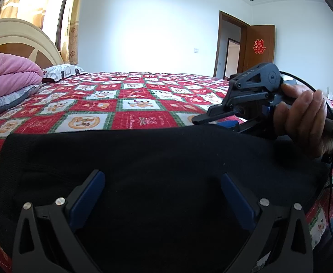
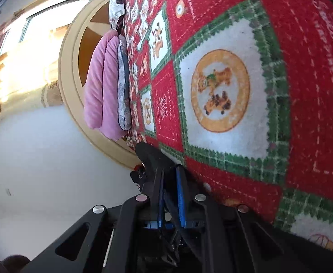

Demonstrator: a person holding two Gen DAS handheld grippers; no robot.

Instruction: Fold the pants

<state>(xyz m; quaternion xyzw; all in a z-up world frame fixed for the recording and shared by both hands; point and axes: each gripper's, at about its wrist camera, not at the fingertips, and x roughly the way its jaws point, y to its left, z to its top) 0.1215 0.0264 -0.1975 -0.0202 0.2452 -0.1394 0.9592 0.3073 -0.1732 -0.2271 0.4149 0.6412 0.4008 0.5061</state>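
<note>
a bedroom scene from two gripper cameras. black pants lie spread flat across the near part of a bed, on a red, white and green patchwork quilt printed with cartoon bears.

the left gripper sits low over the pants, its two blue-padded fingers spread wide apart, with nothing between them but the cloth below. whether the tips touch the cloth cannot be told.

at the right, a hand holds the right gripper by its grip, turned on its side at the far edge of the pants. in its own view the right gripper has its blue pads close together, pinching a fold of black cloth that sticks out past the tips.

at the head of the bed lie a folded pink blanket, a grey pillow under it, and a cream headboard. behind are curtains at a bright window, a white wall, and an open brown door with a red paper ornament.
</note>
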